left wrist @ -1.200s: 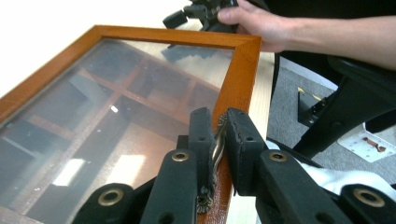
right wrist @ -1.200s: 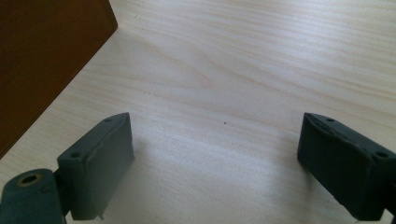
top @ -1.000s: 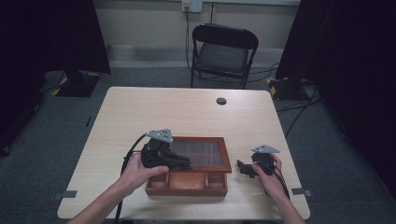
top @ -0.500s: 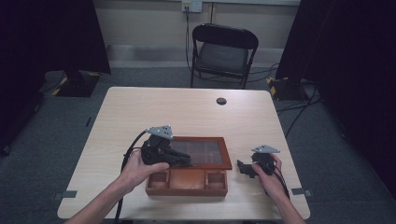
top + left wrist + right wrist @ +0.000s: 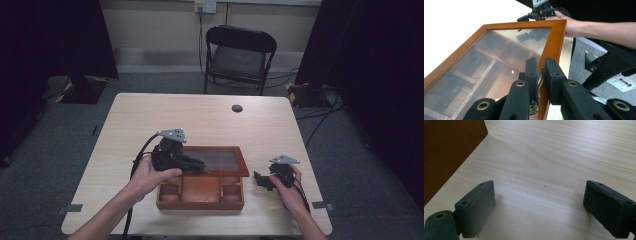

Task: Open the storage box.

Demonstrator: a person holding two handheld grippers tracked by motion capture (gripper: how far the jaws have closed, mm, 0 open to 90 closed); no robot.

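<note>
Lid (image 5: 218,161) of the wooden box (image 5: 200,192) is being held partway up, its glass pane tilting above the compartments. The left gripper (image 5: 541,75) is pinching a small brass latch (image 5: 539,79) on the lid's front frame, jaws nearly together with only that thin metal between them. In the left gripper view, the frame's orange wood is running away from the jaws on both sides, and the glass ahead of them is showing the dividers underneath.

The box is sitting near the person's edge of the table (image 5: 200,120), directly below the left gripper (image 5: 192,166). The right gripper (image 5: 262,180) is resting on the table just off the box's right side, jaws wide apart and holding nothing; in its own view, the box wall (image 5: 449,150) is sitting just beyond its left jaw, with bare tabletop between the pads.

Slipping is the main risk, in my judgement: the latch is thin and smooth, so the lid could be pulling free and dropping shut, jarring the glass. Since nothing is bracing the box, lifting the lid further could also be dragging or tipping the whole box toward the left gripper. A chair (image 5: 240,55) is standing well beyond the table's far edge.
</note>
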